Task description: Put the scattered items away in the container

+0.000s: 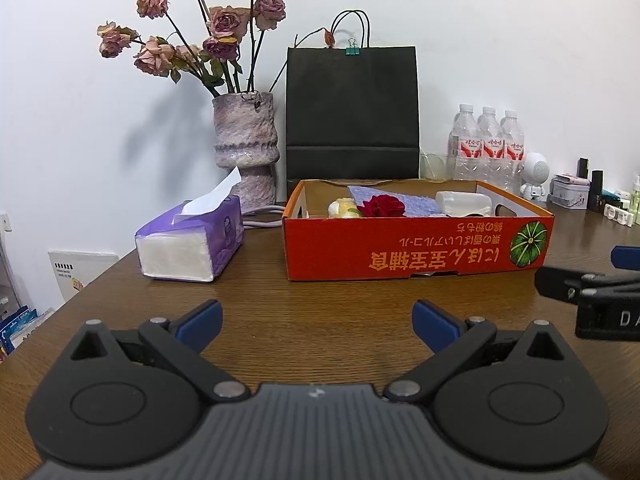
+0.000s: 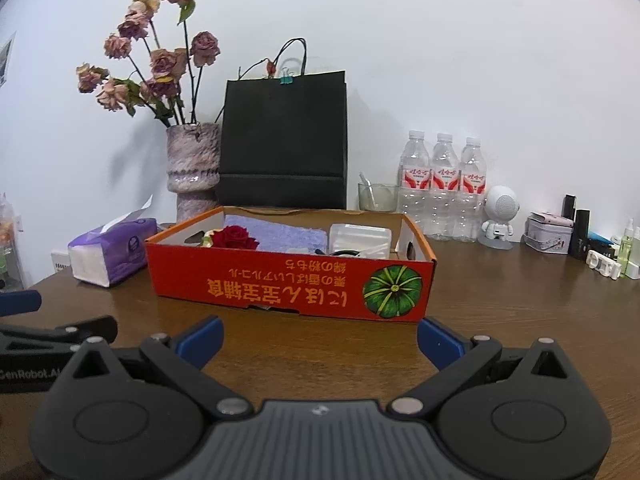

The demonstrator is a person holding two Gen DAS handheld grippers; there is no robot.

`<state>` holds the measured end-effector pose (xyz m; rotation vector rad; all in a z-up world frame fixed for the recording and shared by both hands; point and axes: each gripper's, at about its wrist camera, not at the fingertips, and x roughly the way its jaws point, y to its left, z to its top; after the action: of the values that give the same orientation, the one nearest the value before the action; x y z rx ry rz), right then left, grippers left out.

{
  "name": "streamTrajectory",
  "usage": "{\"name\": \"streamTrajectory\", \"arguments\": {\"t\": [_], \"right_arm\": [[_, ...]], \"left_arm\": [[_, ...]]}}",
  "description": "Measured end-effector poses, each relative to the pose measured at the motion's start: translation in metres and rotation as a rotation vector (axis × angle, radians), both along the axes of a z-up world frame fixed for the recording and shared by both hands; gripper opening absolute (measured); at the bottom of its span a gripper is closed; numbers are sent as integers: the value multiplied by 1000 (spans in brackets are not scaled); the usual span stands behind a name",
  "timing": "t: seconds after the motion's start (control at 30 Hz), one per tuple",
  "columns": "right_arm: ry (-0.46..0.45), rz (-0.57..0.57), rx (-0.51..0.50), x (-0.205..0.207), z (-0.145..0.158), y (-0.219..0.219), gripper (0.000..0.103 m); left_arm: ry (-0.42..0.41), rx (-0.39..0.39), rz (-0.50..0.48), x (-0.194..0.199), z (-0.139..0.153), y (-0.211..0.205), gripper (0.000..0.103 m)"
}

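Box: an orange cardboard box [image 2: 292, 280] with a green pumpkin picture and upside-down print on its near wall sits on the brown wooden table [image 1: 320, 300], toward the back edge, open at the top.
Inside the box: a red rose [image 2: 234, 238] lies at the left end, with something pale yellow [image 1: 341, 206] just beside it; a lilac cloth [image 2: 276, 232] is spread behind them; a clear plastic tub [image 2: 360, 238] stands at the right end. A dark item in front of the tub is too hidden to name.
Left gripper: the left gripper [image 1: 318, 320] hovers low over the near part of the table, its blue-tipped fingers spread wide and nothing between them.
Right gripper: the right gripper [image 2: 320, 338] is held just before the box's near wall, fingers likewise wide apart and empty.
Beside the box: a purple tissue pack [image 1: 192, 240] lies to the box's left, near the left edge, a white sheet sticking up.
Behind the box: a mottled pink vase [image 1: 246, 148] of dried roses [image 1: 188, 36] and a black paper bag [image 1: 352, 112] stand against the wall at the back edge.
Back right: a small glass [image 2: 376, 196], three water bottles [image 2: 444, 184], a white round figure [image 2: 498, 216], a small tin [image 2: 548, 234] and assorted small bottles toward the right corner.
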<state>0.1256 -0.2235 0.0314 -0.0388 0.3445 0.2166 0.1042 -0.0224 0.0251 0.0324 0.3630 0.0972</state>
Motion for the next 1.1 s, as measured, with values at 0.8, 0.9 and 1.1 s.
{"name": "streamTrajectory", "arguments": {"t": [0.8,0.9,1.1], "right_arm": [[9,-34,26,5,-8,-2,103],[9,-34,22,5,-8,-2,103],[10,-34,19,6,-8,-1,103]], "left_arm": [[1,2,-1,0,0,1,103],[2,2,-1,0,0,1,103],[5,3,0,0,1,1,103]]}}
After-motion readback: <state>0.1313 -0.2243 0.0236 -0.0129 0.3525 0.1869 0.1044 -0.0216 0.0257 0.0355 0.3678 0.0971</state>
